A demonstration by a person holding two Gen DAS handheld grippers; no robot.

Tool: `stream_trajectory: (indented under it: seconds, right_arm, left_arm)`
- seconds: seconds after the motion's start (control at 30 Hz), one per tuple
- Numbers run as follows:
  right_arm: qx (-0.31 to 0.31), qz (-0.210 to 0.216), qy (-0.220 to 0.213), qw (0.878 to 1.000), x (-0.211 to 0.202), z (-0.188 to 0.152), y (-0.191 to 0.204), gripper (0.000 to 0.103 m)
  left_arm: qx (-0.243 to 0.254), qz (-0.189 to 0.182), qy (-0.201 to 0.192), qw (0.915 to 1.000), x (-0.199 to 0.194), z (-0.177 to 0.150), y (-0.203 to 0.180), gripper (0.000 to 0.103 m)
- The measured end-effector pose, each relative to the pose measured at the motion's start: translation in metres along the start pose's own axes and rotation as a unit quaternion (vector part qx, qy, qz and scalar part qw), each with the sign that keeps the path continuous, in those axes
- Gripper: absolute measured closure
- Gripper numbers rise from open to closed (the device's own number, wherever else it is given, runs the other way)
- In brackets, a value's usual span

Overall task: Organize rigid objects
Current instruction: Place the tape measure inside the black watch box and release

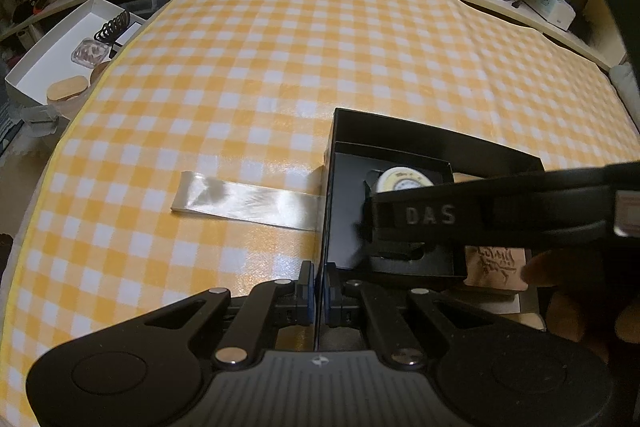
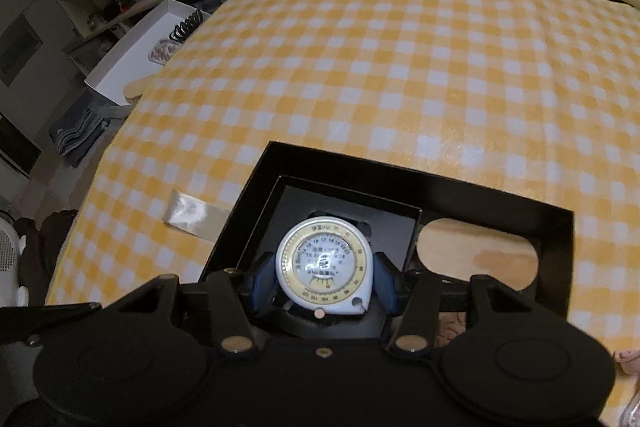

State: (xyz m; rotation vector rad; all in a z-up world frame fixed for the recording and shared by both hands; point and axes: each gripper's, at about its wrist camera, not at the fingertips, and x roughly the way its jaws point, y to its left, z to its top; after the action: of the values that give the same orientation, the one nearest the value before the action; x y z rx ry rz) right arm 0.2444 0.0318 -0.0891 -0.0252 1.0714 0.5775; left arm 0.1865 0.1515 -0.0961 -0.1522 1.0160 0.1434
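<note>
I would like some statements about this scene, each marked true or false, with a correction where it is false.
1. The right gripper holds a round white tape measure between its fingers. True.
2. The left gripper is wide open. False: its fingers are shut on the thin wall of the black box.
3. The tape measure is over the white box. False: it is over a smaller black compartment inside the black box.
4. The tablecloth has yellow and white checks. True.
5. A silvery strip lies on the cloth beside the black box. True.
</note>
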Motion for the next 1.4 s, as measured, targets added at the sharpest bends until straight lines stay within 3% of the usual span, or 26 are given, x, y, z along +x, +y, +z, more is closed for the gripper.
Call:
stream_trajectory:
  seconds: [0.1,0.17,0.57,1.0,1.4]
  right_arm:
    - [0.009,0.009,-0.004,1.000,0.005,0.000,0.001,0.048]
    - [0.008,0.004,-0.010,1.000,0.002,-0.001,0.002,0.035]
    - [0.002,-0.008,-0.012,1.000,-0.014,-0.001,-0.003,0.031]
    - [0.006,-0.003,-0.034,0.999,-0.065,-0.014,-0.027,0.020]
    - [0.003,0.001,-0.093,0.996,-0.130,-0.023,-0.056,0.000]
  left_arm:
    - [0.000,0.000,0.000,1.0000,0.000,0.000,0.000,0.098]
    - [0.000,0.000,0.000,1.0000,0.000,0.000,0.000,0.098]
    - [-0.001,0.000,0.000,1.0000,0.000,0.000,0.002,0.098]
    - [0.000,0.001,-0.001,1.0000,-0.001,0.000,0.002,0.098]
    - [0.004,0.004,-0.001,1.0000,-0.003,0.000,0.003,0.098]
